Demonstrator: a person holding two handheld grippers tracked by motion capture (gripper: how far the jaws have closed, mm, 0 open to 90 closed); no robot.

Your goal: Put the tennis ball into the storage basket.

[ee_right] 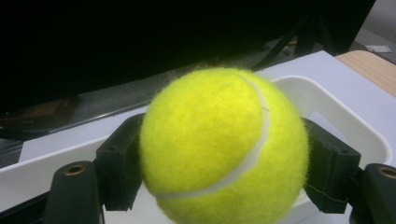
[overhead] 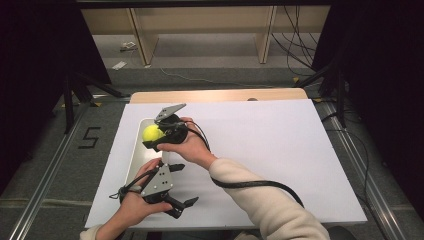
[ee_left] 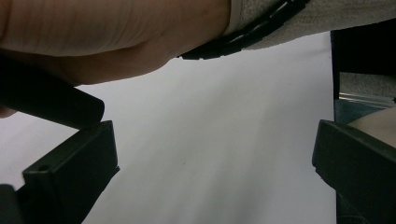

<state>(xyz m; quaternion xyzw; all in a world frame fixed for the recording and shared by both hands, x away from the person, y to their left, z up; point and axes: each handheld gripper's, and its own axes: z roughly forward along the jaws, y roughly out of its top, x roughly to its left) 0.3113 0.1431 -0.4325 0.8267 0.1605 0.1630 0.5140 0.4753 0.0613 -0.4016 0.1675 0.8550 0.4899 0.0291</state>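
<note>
right gripper (overhead: 152,137) clamped on tennis ball (ee_right: 224,147) — above white tray (ee_right: 345,116) | left gripper (overhead: 182,205) jaws apart | floor marking (overhead: 89,137) — probably "5"

1. Tennis ball (ee_right: 224,144): fuzzy yellow-green, with a curved white seam.
2. Tray (overhead: 136,150): plain white.
3. Right gripper (overhead: 152,140) and left gripper (overhead: 184,206): black, each topped by a grey plate.
4. Table (overhead: 280,150): white sheet over light wood.
5. Sleeve (overhead: 270,205): cream.

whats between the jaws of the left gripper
Nothing: in the left gripper view the left gripper has its jaws wide apart, with bare white board showing in the gap.
</note>
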